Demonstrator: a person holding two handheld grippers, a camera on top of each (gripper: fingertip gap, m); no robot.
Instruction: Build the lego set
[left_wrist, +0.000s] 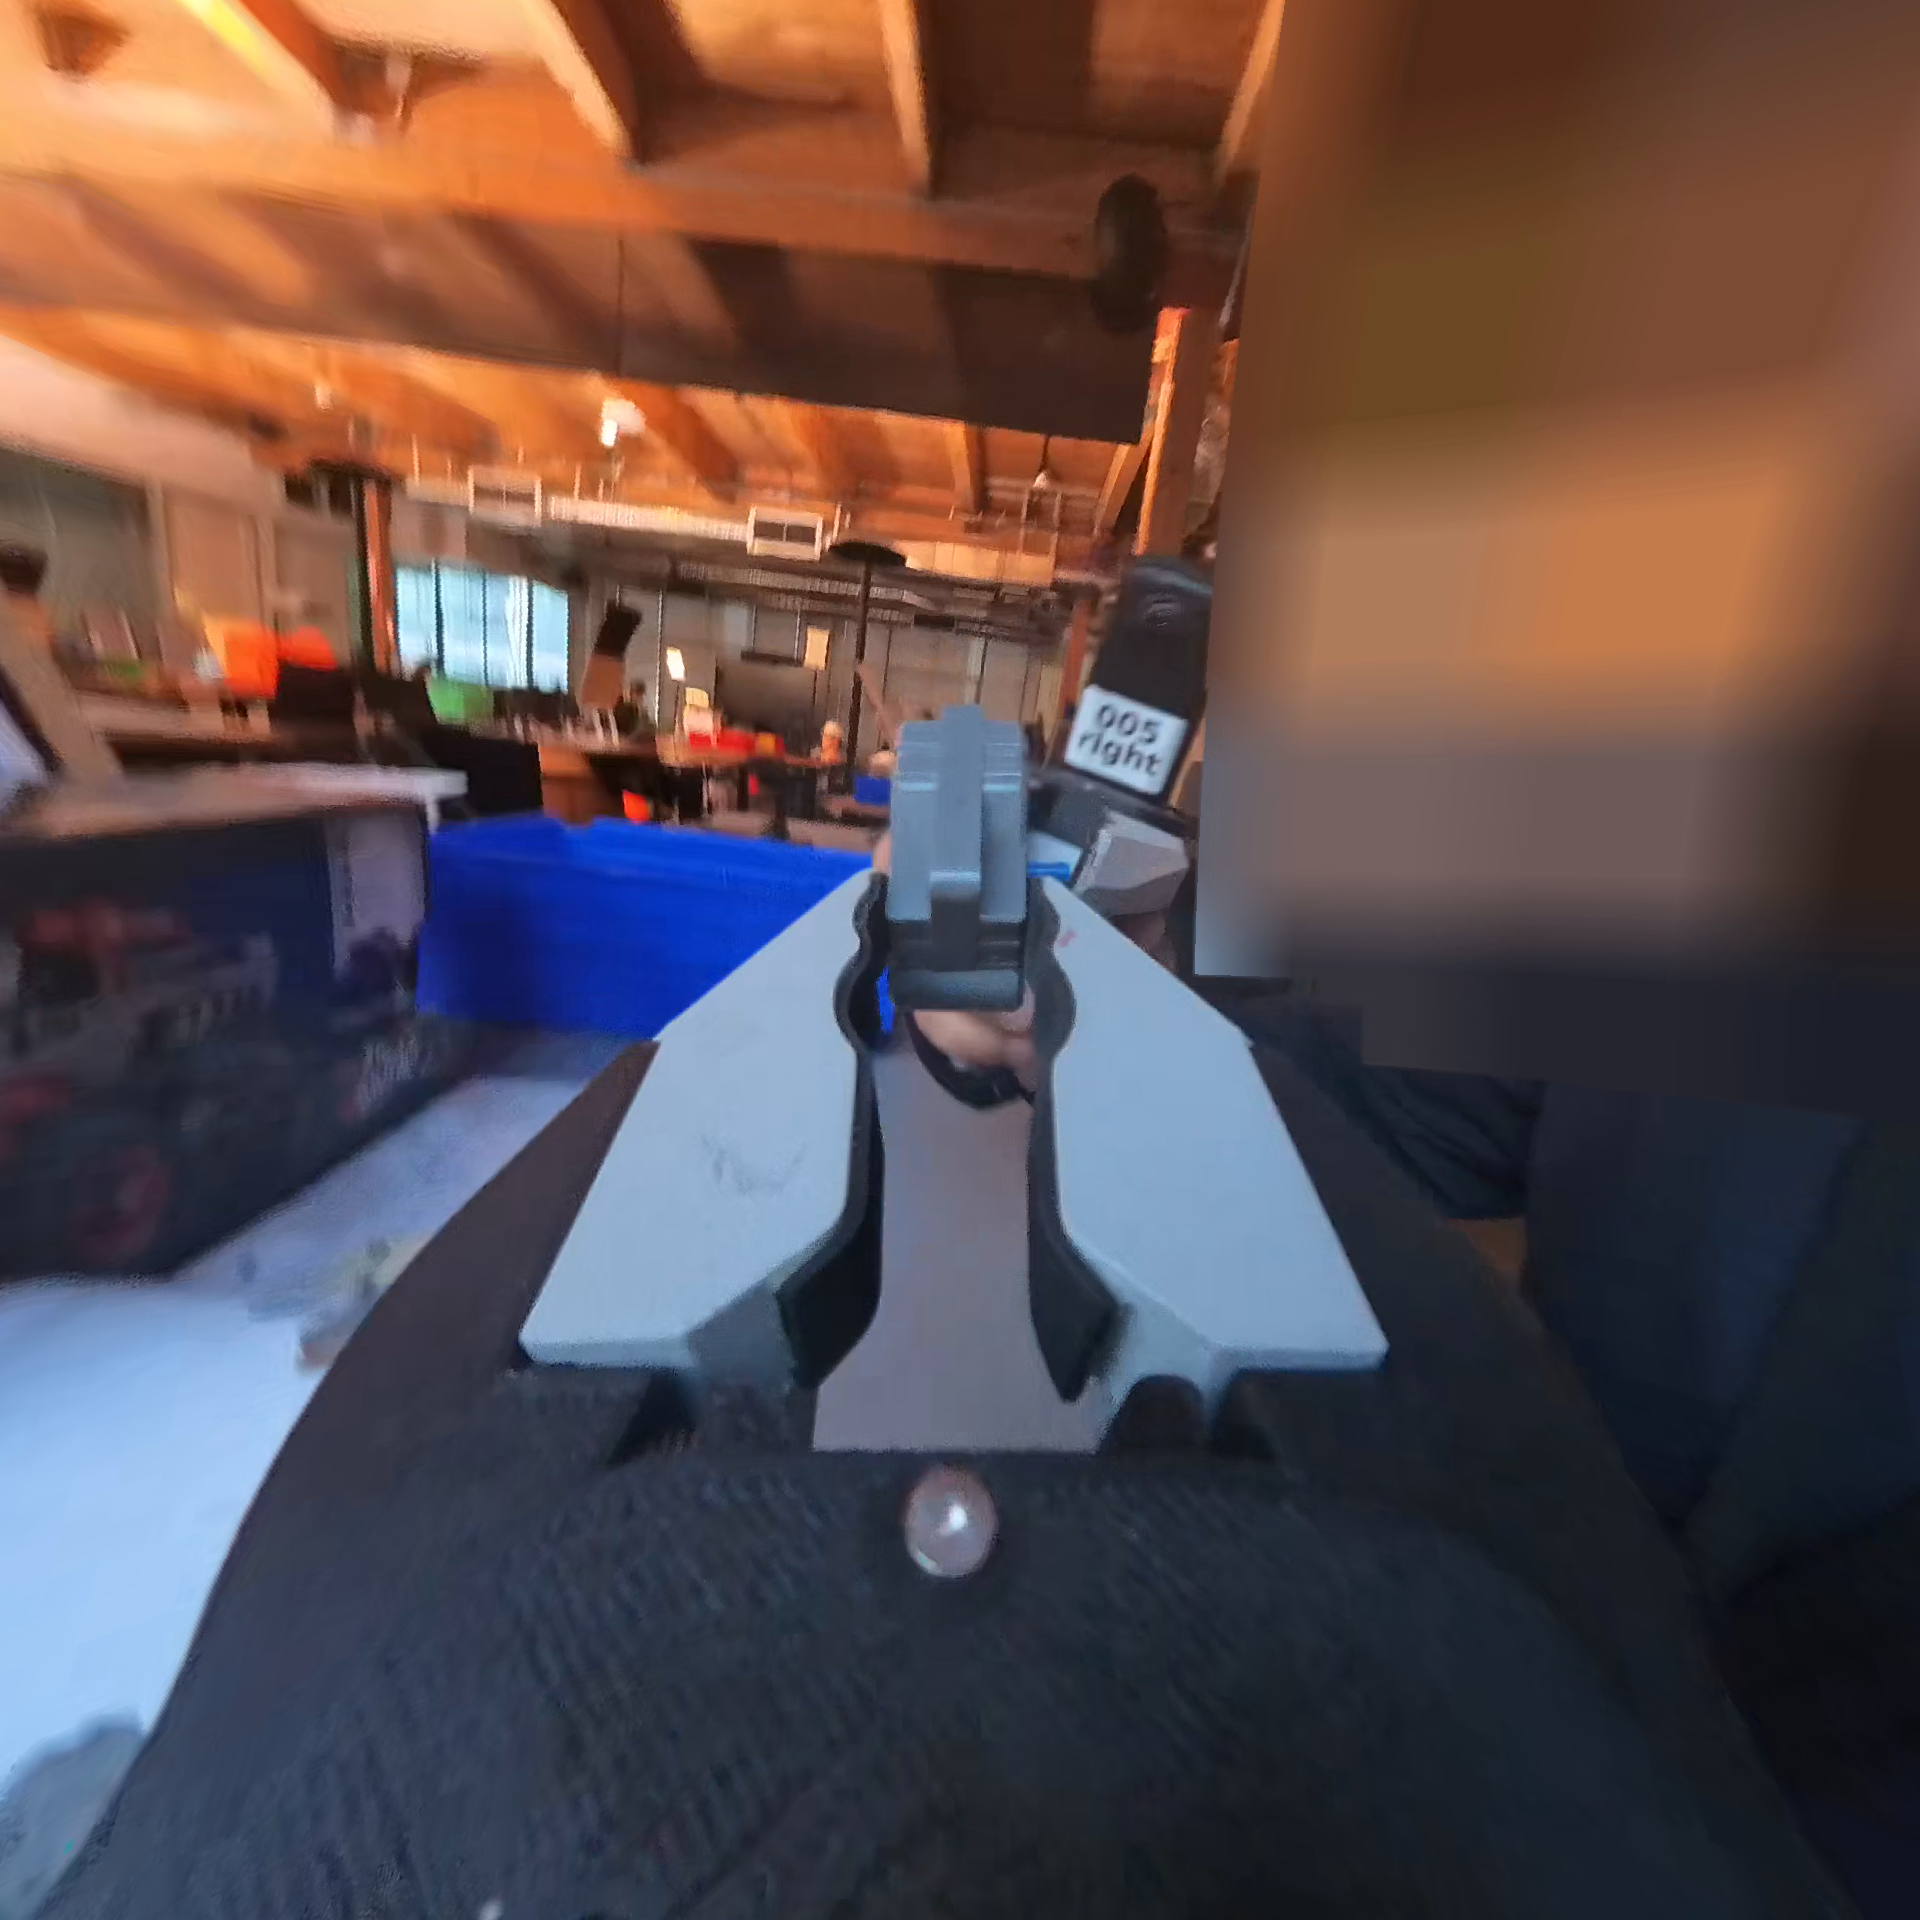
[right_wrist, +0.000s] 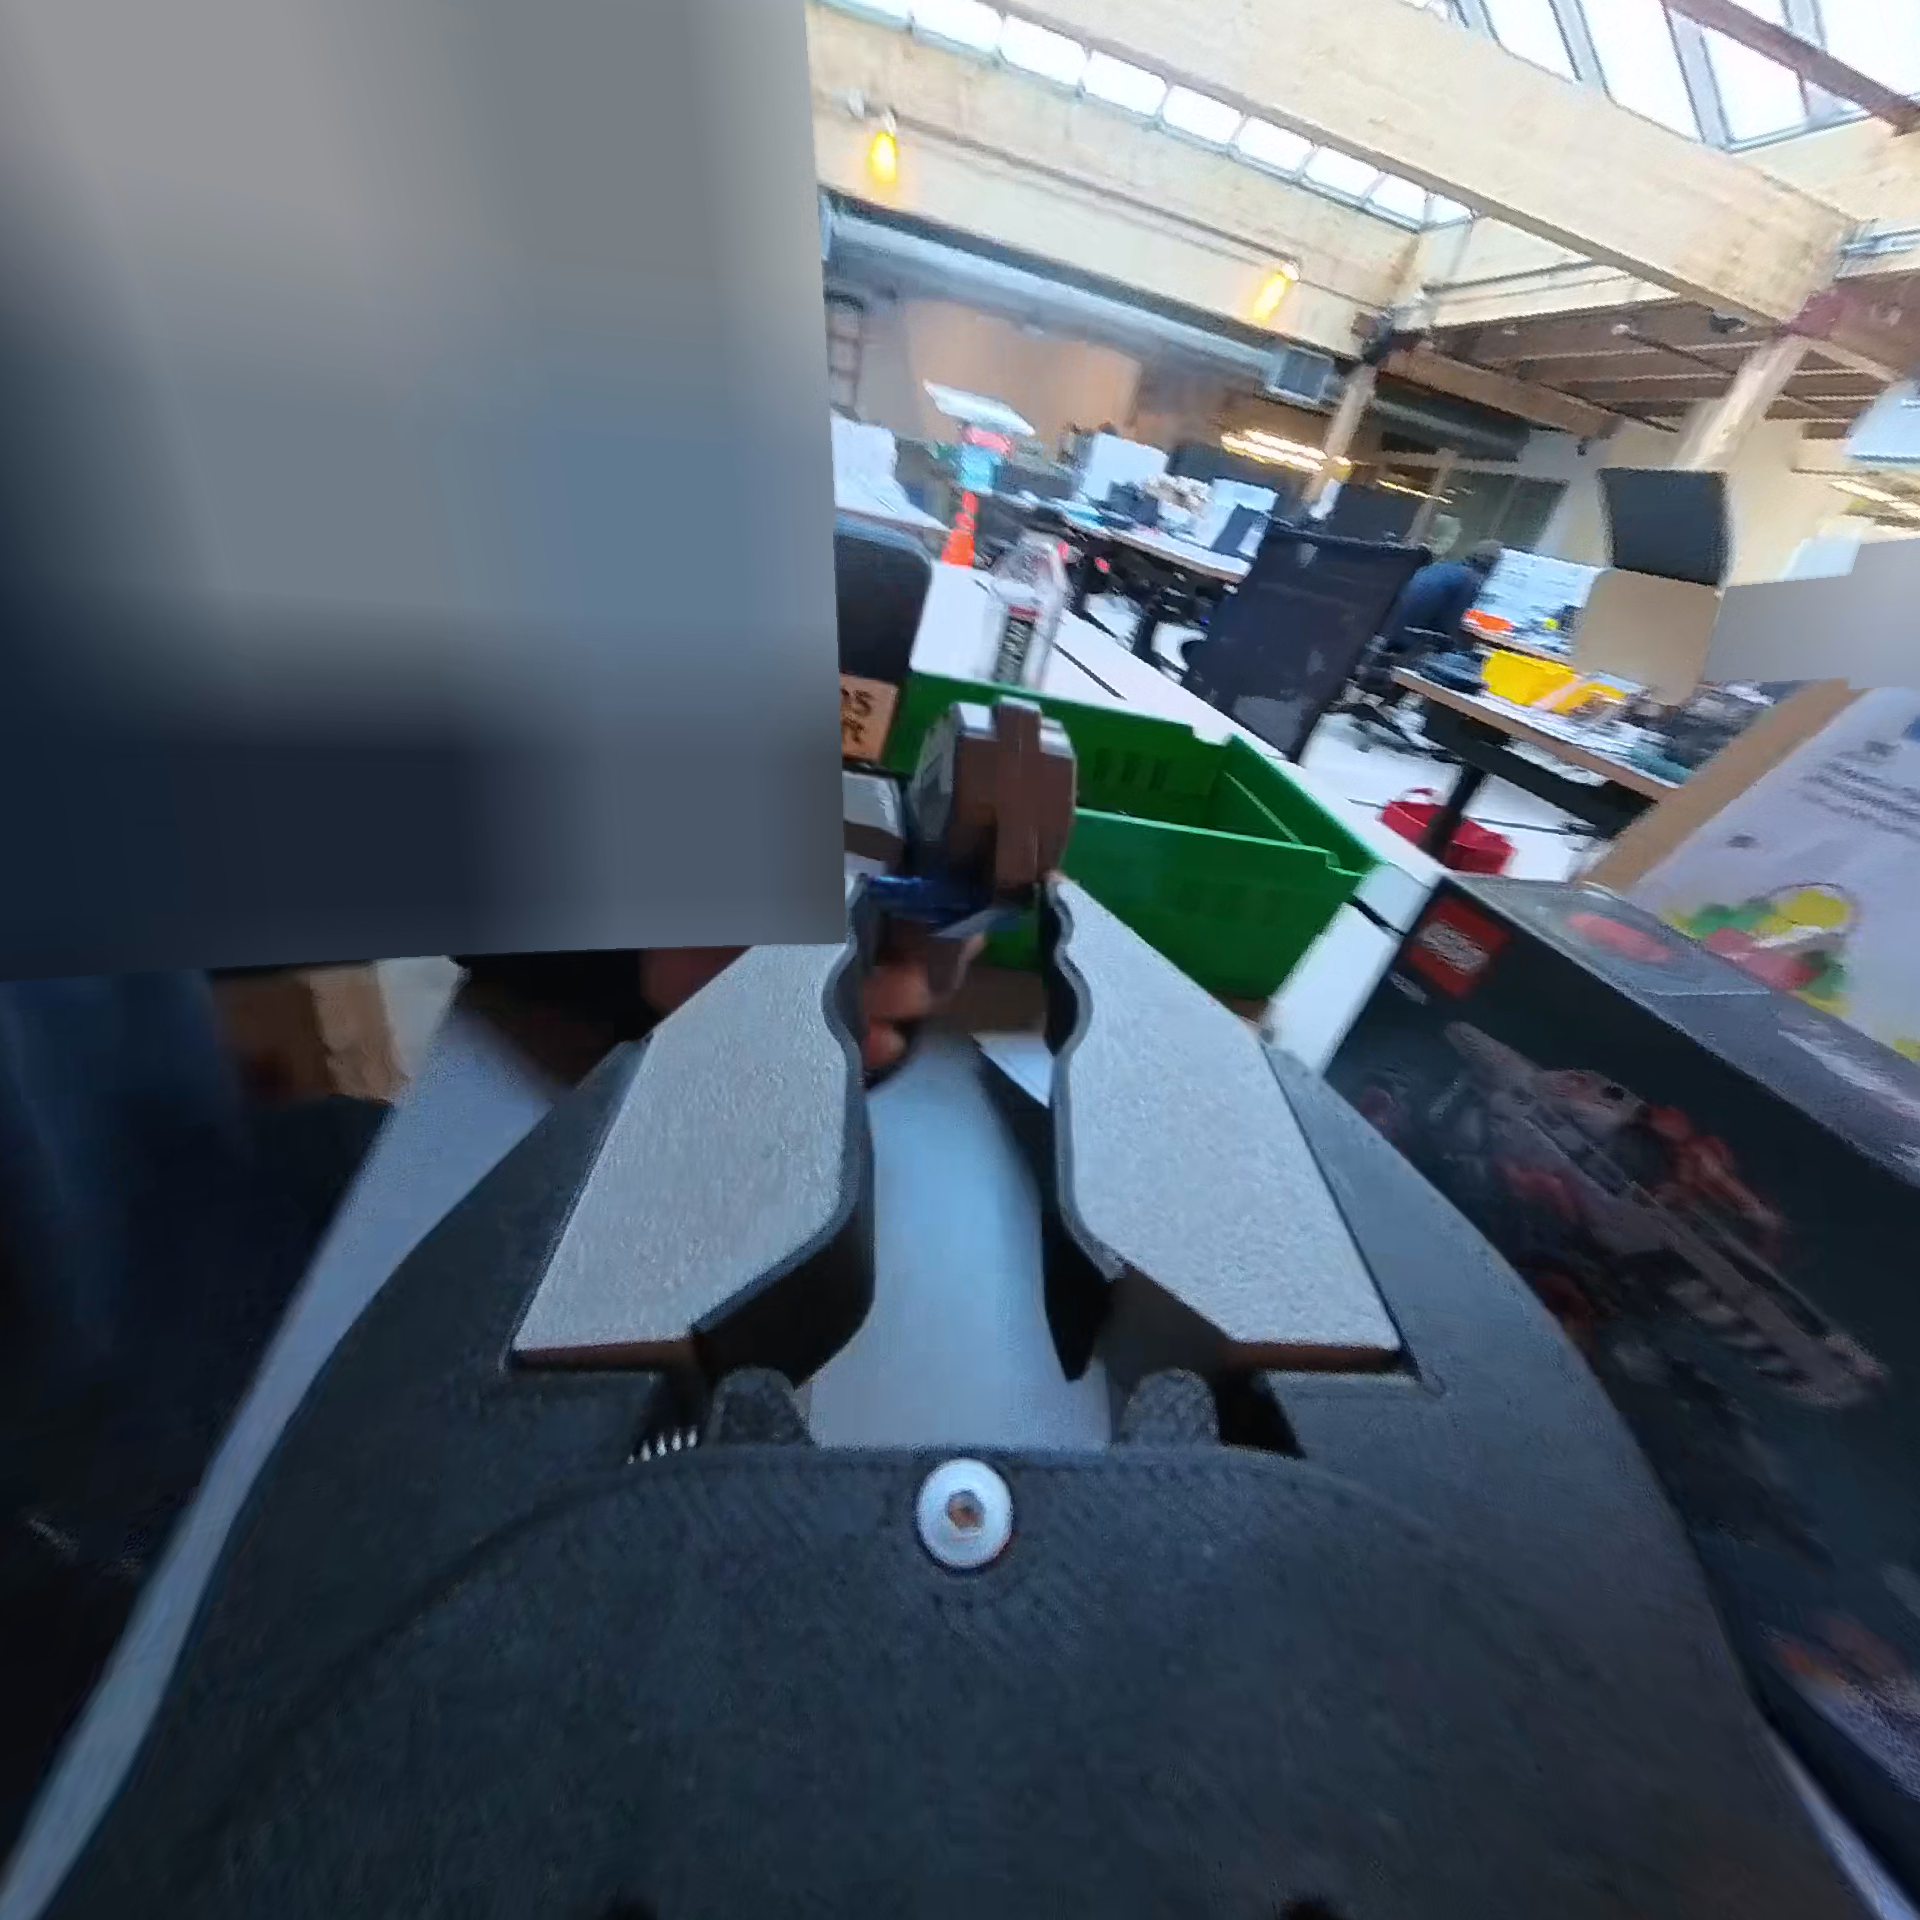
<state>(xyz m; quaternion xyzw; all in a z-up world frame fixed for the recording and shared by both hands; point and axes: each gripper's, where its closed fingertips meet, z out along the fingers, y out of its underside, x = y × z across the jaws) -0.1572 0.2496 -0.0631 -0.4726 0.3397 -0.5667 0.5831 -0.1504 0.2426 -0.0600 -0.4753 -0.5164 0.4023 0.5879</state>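
Note:
My left gripper (left_wrist: 954, 935) is shut on a small grey lego assembly (left_wrist: 956, 831) and holds it upright in the air above the white table (left_wrist: 156, 1403). The right gripper's black body (left_wrist: 1132, 644) shows just behind the assembly, facing me. In the right wrist view the assembly (right_wrist: 1003, 800) looks brown and grey, with a blue piece (right_wrist: 935, 899) at its base. My right gripper (right_wrist: 954, 940) is closed around that base. The left gripper's body (right_wrist: 878, 623) shows behind it. A hand (right_wrist: 894, 997) shows under the assembly.
A dark lego box (left_wrist: 208, 1039) stands on the table; it also shows in the right wrist view (right_wrist: 1662, 1091). A blue bin (left_wrist: 623, 914) and a green bin (right_wrist: 1195, 862) stand farther back. A printed sheet (right_wrist: 1818, 831) leans behind the box.

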